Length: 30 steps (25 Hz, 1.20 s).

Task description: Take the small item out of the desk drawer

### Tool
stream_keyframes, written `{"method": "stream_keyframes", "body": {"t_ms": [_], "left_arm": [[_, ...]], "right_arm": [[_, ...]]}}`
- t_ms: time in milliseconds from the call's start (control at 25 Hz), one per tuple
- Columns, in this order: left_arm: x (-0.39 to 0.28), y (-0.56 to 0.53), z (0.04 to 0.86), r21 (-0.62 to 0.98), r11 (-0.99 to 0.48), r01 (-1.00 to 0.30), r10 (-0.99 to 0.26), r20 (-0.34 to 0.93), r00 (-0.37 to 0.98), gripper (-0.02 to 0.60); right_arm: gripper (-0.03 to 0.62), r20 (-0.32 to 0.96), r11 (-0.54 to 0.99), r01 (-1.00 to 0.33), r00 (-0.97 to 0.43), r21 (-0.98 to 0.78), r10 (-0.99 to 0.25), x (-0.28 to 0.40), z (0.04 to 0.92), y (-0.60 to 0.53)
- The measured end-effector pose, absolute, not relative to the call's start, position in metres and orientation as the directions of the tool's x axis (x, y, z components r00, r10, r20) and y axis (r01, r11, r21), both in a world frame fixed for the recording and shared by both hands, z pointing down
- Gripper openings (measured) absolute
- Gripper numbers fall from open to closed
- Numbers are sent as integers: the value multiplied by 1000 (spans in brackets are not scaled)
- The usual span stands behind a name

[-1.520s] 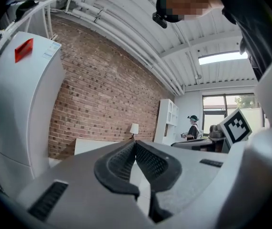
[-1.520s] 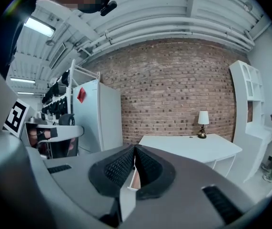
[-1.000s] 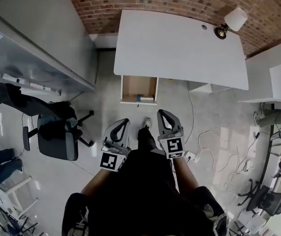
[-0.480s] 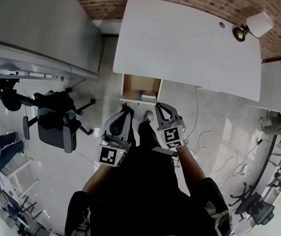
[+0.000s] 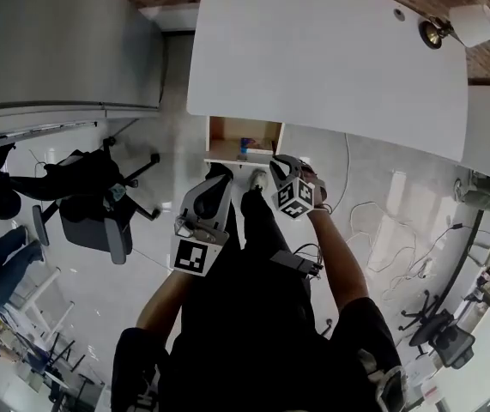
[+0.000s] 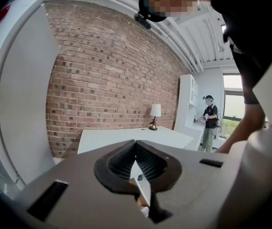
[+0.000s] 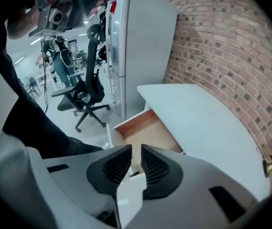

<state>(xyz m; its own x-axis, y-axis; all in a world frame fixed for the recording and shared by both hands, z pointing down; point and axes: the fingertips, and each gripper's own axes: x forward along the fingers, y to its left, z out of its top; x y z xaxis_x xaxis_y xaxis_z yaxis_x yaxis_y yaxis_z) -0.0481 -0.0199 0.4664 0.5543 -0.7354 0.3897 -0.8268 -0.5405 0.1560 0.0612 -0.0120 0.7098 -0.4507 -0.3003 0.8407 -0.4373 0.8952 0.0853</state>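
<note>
Shows drawer [image 5: 243, 130] pulled open but small item [image 5: 245, 148] still inside; needs reach-in w/ right tongs [image 5: 286, 165] (opening now, nothing betw. them) & lift-out; left tongs [image 5: 218, 175] closed, empty.

You have no words, brand names or numbers that can be read in any of these views. The only printed marks are the black-and-white square code patterns. One is on the left marker cube [image 5: 190, 257], at about 7 o'clock from the centre of the head view. The other is on the right marker cube [image 5: 296, 197], close to the centre at 3 o'clock. They are blocky coded squares and carry no letters or digits. At 12 o'clock, the small item [image 5: 245, 148] in the drawer [image 5: 225, 130] is too small for you to tell any print on it.
</note>
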Motion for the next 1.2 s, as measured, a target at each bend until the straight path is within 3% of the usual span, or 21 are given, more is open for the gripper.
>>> {"method": "stream_keyframes", "body": {"t_ms": [80,120,600,1000,1200], "left_arm": [[-48,-25,488,170,-547,-819,-713,417,563,9],[-49,-29,499,172,-553,-815,-707,420,569,9],[-59,-50,592,151,-602,-784,-682,412,603,9],[-58,-58,659,121,-681,-722,-587,500,637,9],[-62,-67,684,133,-695,-707,-556,524,645,9]], "right_arm": [[128,867,913,-406,-439,43,-237,56,744,-12],[137,877,919,-393,-432,27,-211,53,759,-13],[146,972,963,-257,-236,-79,17,58,937,-7],[152,980,967,-210,-171,-142,107,54,983,2],[100,983,965,-224,-154,-133,99,53,995,0]]}}
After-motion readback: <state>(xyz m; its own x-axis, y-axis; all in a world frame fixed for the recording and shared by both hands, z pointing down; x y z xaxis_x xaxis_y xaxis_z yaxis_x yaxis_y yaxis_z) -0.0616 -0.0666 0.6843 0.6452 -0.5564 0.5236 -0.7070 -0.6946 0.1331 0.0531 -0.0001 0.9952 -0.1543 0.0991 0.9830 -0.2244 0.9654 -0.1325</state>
